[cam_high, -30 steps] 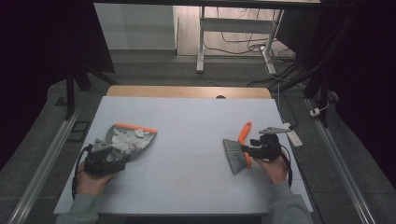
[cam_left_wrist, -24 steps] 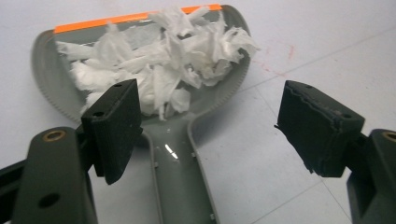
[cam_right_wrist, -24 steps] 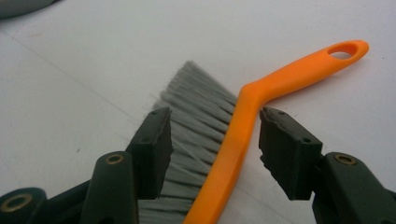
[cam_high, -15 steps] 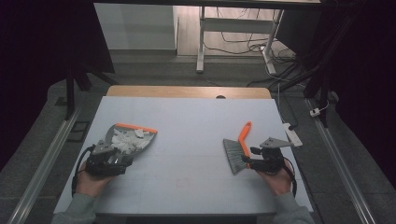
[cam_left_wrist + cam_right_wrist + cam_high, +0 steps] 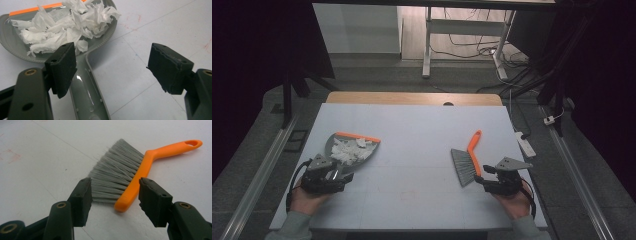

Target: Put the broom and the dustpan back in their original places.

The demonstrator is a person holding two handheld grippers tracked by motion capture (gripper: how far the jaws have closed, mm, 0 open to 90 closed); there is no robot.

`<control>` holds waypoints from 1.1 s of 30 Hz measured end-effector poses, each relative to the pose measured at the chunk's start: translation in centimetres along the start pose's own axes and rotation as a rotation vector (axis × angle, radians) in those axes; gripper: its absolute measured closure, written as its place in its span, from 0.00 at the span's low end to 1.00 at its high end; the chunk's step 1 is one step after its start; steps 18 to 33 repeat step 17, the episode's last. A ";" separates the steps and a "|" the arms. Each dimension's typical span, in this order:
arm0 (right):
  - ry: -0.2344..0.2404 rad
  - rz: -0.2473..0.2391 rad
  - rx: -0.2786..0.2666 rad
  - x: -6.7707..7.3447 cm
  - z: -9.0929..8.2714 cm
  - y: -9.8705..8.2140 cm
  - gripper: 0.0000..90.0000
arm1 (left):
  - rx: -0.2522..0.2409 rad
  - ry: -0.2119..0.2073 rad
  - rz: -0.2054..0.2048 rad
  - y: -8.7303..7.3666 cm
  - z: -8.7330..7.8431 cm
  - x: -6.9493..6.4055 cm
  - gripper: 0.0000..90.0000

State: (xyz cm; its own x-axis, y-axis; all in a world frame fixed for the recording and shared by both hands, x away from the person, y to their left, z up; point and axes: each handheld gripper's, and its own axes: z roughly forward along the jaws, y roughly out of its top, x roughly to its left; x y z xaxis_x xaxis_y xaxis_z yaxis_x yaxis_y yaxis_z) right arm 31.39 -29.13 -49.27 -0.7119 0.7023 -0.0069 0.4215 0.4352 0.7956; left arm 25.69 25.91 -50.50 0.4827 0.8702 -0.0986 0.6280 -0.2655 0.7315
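Both tools spread, gripping nothing. Left tool (image 5: pixel 117 72) sits by the dustpan (image 5: pixel 343 148) handle, paper scraps (image 5: pixel 65 25) inside, bench (image 5: pixel 422 130) left. Right tool (image 5: pixel 115 200) sits near the brush (image 5: pixel 130 176), lying right. We'd withdraw straight back, avoiding nudging either.

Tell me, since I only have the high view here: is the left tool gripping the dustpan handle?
Observer: No. In the left gripper view the left tool is open. The dustpan handle lies between its jaws, near one of them, not clamped.
Operator: And the right tool?
Observer: The right tool is open too. The brush lies flat with its near end just ahead of the jaws, ungripped.
Operator: What's the white stuff in the pan?
Observer: Crumpled, torn white paper scraps, heaped inside it.
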 end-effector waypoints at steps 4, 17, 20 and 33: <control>0.001 -0.013 -0.002 0.2 0.1 0.2 0.49 | -0.001 0.001 0.000 0.0 0.0 0.0 0.27; 0.001 -0.019 -0.018 0.1 -0.1 0.4 0.49 | 0.000 0.005 0.002 0.0 -0.1 -0.1 0.27; 0.001 -0.019 -0.018 0.1 -0.1 0.4 0.49 | 0.000 0.005 0.002 0.0 -0.1 -0.1 0.27; 0.001 -0.019 -0.018 0.1 -0.1 0.4 0.49 | 0.000 0.005 0.002 0.0 -0.1 -0.1 0.27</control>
